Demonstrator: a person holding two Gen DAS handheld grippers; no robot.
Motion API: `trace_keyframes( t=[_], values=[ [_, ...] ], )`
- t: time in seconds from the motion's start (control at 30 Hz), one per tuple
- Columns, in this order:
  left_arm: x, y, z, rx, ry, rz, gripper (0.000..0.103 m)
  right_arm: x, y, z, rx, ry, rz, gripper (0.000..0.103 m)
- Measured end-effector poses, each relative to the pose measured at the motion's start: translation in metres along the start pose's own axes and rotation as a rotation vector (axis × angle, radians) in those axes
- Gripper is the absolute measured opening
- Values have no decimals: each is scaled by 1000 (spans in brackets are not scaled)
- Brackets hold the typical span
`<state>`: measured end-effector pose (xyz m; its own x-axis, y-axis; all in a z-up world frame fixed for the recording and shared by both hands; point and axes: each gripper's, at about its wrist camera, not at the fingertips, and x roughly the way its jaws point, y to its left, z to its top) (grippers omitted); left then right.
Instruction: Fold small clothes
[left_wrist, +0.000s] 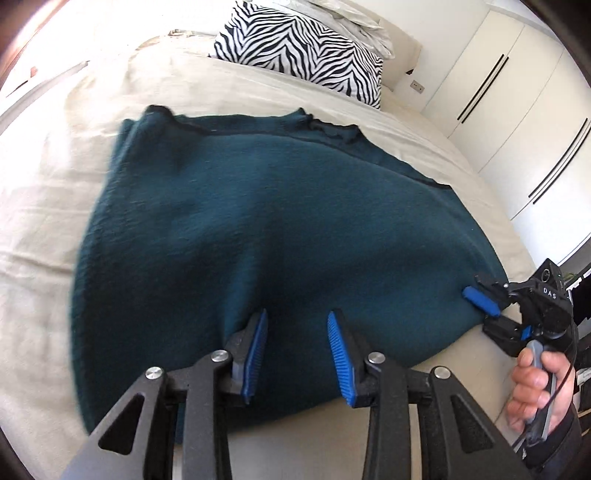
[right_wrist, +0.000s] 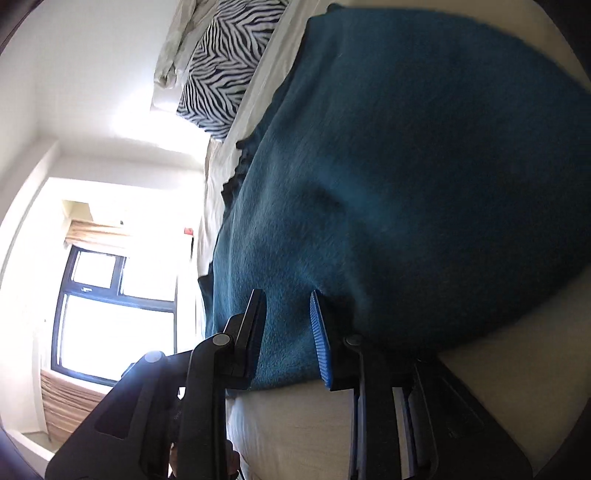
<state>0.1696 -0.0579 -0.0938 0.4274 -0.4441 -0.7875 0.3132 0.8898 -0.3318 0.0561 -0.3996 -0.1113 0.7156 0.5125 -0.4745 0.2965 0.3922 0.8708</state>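
A dark teal fleece garment (left_wrist: 258, 229) lies spread on the beige bed (left_wrist: 48, 221); it also fills the right wrist view (right_wrist: 424, 177). My left gripper (left_wrist: 297, 321) is open, its blue-padded fingers (left_wrist: 340, 354) over the garment's near edge, with cloth between them. My right gripper (right_wrist: 288, 306) is open, rolled on its side, and straddles the garment's near right edge. It shows in the left wrist view (left_wrist: 484, 301) with one blue pad on top of the cloth and the lower finger under the edge.
A zebra-striped pillow (left_wrist: 303, 55) and white pillows lie at the head of the bed. White wardrobe doors (left_wrist: 517, 110) stand to the right. A window (right_wrist: 114, 314) shows in the right wrist view. The bed's near edge (right_wrist: 295, 424) is just below the grippers.
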Motion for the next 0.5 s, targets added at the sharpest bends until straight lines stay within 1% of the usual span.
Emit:
trace_keyframes(
  t=[0.03,0.07,0.2,0.27,0.33,0.43,0.47,0.5],
  values=[
    [-3,3,-2,4,0,4,37,-10,-3,2,0,-26,-17,22],
    [-5,5,-4,12,0,8,37,-14,-6,12,6,-48,-31,22],
    [-12,9,-9,32,-3,26,37,-58,-19,25,42,-158,-91,24],
    [-14,11,-11,33,-4,25,37,-85,-25,28,60,-218,-124,25],
    [-16,11,-11,37,-6,24,37,-105,-25,29,68,-257,-138,25],
    [-20,12,-13,47,-7,33,38,-124,-15,31,40,-285,-160,26],
    [-23,12,-15,49,-9,41,41,-128,-11,28,26,-283,-159,26],
    [-24,13,-16,48,-9,65,44,-128,-6,26,12,-276,-153,26]
  ],
)
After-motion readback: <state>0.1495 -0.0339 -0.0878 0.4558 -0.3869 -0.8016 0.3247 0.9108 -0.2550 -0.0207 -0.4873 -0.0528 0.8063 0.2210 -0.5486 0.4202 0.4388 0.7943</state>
